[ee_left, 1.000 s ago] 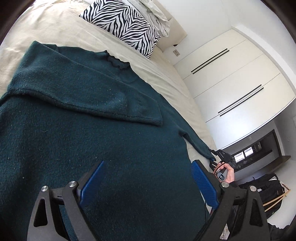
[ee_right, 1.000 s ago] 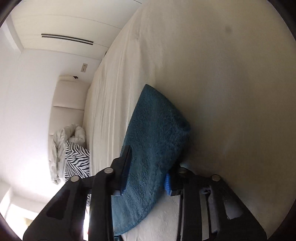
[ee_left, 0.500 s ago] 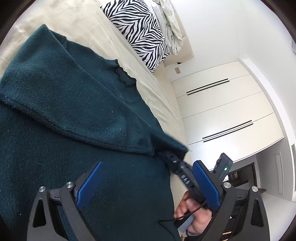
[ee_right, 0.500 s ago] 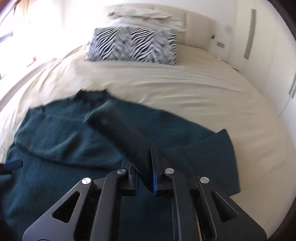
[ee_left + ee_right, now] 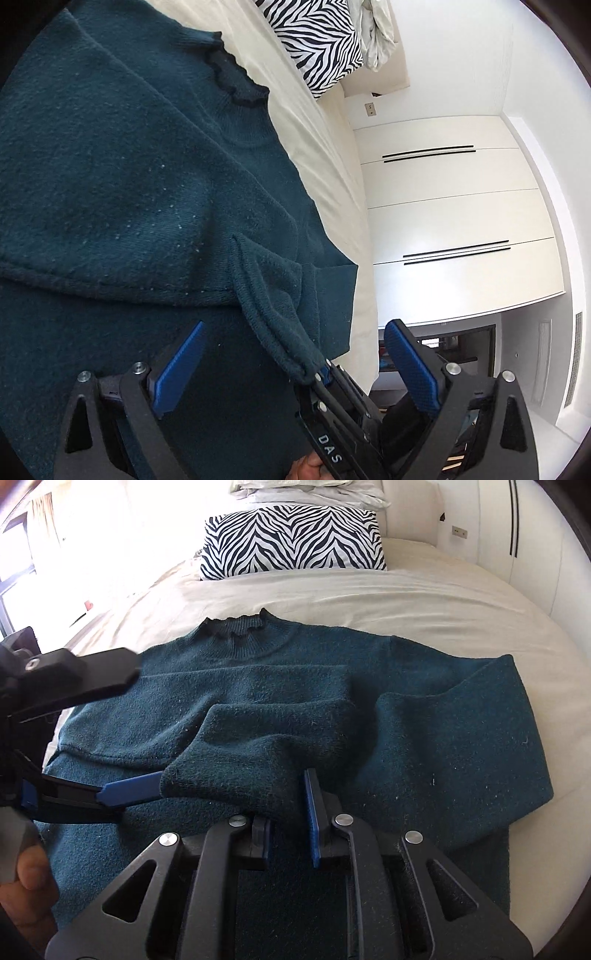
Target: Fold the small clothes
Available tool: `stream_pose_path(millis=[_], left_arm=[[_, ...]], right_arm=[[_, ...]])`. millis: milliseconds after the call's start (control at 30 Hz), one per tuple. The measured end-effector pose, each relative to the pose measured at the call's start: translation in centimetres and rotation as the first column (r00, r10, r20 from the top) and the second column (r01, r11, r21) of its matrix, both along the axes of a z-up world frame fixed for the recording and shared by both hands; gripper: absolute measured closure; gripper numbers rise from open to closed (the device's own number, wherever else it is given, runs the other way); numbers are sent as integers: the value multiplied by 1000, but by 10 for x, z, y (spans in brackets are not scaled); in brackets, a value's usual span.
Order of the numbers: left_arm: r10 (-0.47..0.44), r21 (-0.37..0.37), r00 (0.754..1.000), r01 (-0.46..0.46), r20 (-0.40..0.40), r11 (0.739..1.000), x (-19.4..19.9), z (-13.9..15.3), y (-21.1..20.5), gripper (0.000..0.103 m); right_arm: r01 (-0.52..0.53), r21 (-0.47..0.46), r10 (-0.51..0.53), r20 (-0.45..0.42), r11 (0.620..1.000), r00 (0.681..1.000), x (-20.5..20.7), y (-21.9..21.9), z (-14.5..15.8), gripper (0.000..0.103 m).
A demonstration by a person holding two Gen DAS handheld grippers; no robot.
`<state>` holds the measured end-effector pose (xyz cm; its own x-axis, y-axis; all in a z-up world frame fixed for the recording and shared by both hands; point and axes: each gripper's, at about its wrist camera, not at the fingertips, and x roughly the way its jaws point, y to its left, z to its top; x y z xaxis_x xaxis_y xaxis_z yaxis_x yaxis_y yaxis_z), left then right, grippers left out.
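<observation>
Across the middle of the right wrist view, a dark teal sweater (image 5: pixel 424 738) is laid flat on a cream bed sheet (image 5: pixel 369 590), its frilled collar (image 5: pixel 236 626) pointed toward a zebra-striped pillow (image 5: pixel 291 542) at the top centre. One sleeve is seen folded across the chest. The cuff (image 5: pixel 229 775) of the other sleeve is drawn over the body toward the lower centre, where it is clamped in the right gripper (image 5: pixel 288 823); its jaws are opening, with the knit between them. At the left edge of that frame the left gripper (image 5: pixel 129 734) is seen, jaws spread wide and closing, one blue pad just beside the cuff, and nothing is gripped by it. A hand (image 5: pixel 29 897) is visible at the lower left. In the left wrist view, the sweater (image 5: pixel 129 184) fills the left half, the left gripper (image 5: pixel 291 369) frames the bottom, and white wardrobe doors (image 5: pixel 461 221) are shown at the right.
</observation>
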<state>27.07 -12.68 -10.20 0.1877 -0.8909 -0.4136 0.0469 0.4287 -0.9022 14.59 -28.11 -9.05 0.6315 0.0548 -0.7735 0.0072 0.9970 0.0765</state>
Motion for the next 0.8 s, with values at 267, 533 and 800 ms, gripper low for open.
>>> stream_pose_path(millis=[267,533,800], left_arm=[[-61,69,998,61,-8,996,15,5,-23,96],[-30,196,977,-12,210,980,26,65,27,95],[-10,292,936,-100,353,951,25,76,89,95]], right_arm=[[-32,111,32,-5,993,999,-19,-16,8,58],[38,370,-38,-6,928,999,-64,-78,8,35],[194,610,-176,-89,769,980,-67,-131,-19,35]])
